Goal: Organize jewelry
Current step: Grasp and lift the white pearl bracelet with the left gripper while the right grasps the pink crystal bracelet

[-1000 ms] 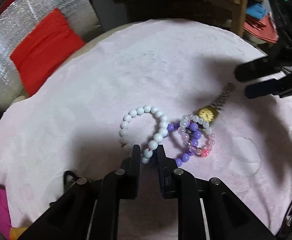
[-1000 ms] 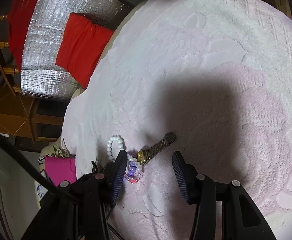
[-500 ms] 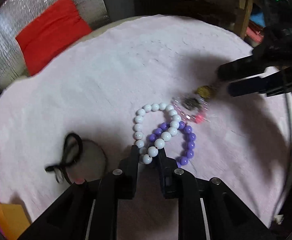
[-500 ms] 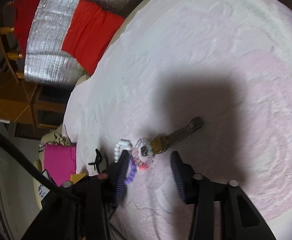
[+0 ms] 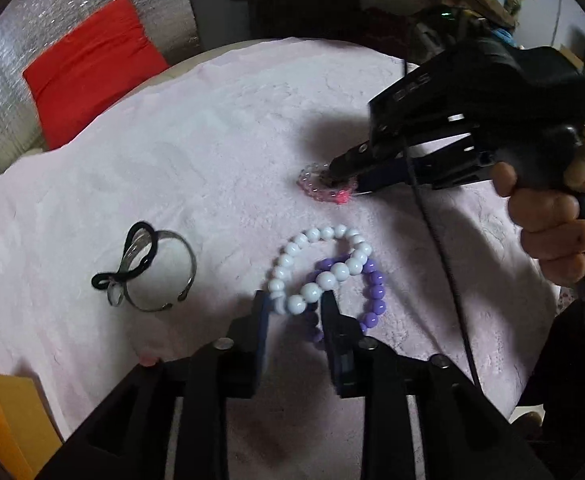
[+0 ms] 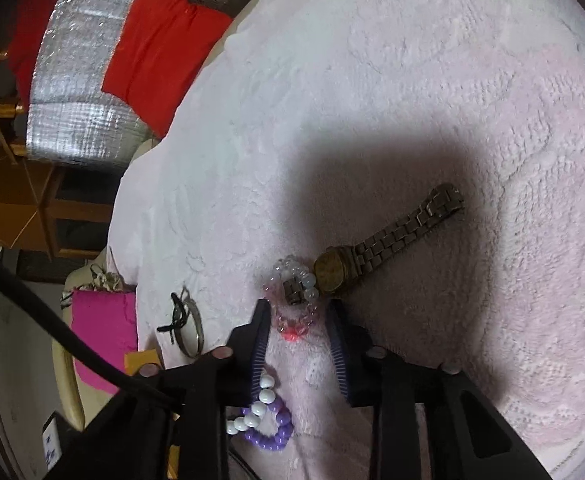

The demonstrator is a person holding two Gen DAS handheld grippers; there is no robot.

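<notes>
I see the pink towel (image 5: 212,152) spread across the whole work surface, with all the jewelry lying on it. My right gripper (image 6: 298,316) is closing; the clear pink bracelet (image 6: 292,300) lies between its fingers, and I can't see the pads pressing on it. The gold watch (image 6: 332,270) lies touching that bracelet, its band stretching away up and to the right. My left gripper (image 5: 294,302) is opening around the near beads of the white bracelet (image 5: 316,268), which lies across the purple bracelet (image 5: 374,292). Off to the left lies a metal bangle (image 5: 160,272) with a black hair tie (image 5: 132,256) draped over it.
</notes>
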